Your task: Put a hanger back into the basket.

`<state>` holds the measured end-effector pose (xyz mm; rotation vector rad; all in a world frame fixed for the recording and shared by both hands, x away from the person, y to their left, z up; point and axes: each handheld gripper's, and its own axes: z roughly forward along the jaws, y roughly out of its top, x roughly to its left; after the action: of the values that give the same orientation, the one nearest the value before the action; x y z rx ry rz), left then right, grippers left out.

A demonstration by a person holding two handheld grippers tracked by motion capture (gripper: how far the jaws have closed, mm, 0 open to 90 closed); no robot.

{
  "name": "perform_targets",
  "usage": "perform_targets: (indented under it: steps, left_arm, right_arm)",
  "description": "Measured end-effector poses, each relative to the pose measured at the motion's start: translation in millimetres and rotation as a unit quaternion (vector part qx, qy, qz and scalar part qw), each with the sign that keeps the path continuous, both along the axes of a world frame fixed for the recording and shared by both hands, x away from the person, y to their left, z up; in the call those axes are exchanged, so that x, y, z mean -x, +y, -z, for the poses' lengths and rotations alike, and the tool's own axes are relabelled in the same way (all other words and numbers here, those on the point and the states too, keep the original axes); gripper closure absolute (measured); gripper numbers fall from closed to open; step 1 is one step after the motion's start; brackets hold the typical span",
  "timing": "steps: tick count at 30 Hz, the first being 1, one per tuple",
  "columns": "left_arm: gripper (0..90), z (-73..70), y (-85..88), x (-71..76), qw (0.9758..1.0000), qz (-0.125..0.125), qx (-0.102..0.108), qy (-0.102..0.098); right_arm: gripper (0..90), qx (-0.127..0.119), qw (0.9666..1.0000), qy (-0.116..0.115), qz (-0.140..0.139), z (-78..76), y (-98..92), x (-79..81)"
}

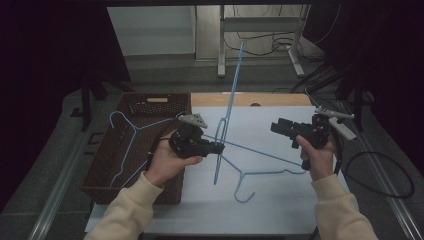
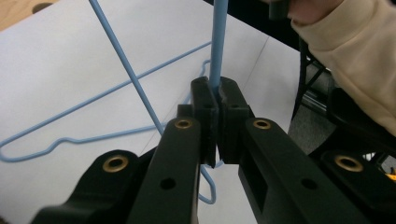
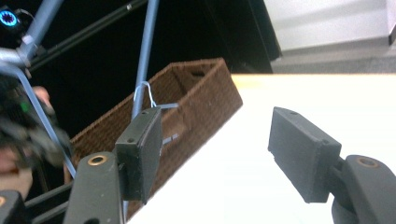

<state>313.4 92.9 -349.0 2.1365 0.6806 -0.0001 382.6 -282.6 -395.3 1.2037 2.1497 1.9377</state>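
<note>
My left gripper (image 1: 219, 147) is shut on the wire of a blue hanger (image 1: 232, 90), which stands steeply up from the table toward the back. In the left gripper view the pads (image 2: 205, 100) pinch that blue wire (image 2: 218, 37) between them. A second blue hanger (image 1: 265, 171) lies flat on the white table top (image 1: 280, 210), its hook toward the front; it also lies beyond the jaws as a hanger outline (image 2: 93, 100). My right gripper (image 1: 281, 128) hovers at the right, open with nothing between its fingers (image 3: 140, 140), pointing left toward the held hanger (image 3: 145, 51).
A brown wicker basket (image 1: 125, 192) stands at the table's left edge with another blue hanger (image 1: 131, 127) inside; its corner (image 3: 201, 93) shows beyond the right jaws. A wooden strip (image 1: 270, 99) runs along the far edge. A black cable (image 1: 380, 175) loops at the right.
</note>
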Motion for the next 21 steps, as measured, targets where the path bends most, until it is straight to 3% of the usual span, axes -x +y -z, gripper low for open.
perform_targets:
  steps: [2,4,8,15,21]
  left_arm:
    - [87.9,-2.9,6.7,0.4,1.0,0.0,-0.003,-0.002]
    - [87.9,-4.7,13.0,0.8,1.0,0.001,-0.004,-0.001]
    - [88.0,-4.9,25.0,1.3,1.0,-0.001,-0.007,0.001]
    - [88.0,-6.1,43.1,1.1,0.9999,-0.007,-0.012,0.003]
    - [87.9,-13.4,56.0,0.7,0.9998,-0.005,-0.02,-0.002]
  right_arm:
    - [35.6,0.014,0.9999,0.003,-0.005,11.2,-0.5,3.8]
    - [35.6,0.026,0.9996,-0.008,-0.009,22.2,-2.0,10.6]
    - [34.1,0.041,0.999,-0.016,-0.012,33.4,-5.3,17.0]
    - [32.2,0.082,0.996,-0.035,0.002,46.4,-11.0,24.5]
    - [31.5,0.104,0.994,-0.032,0.01,56.4,-15.2,28.1]
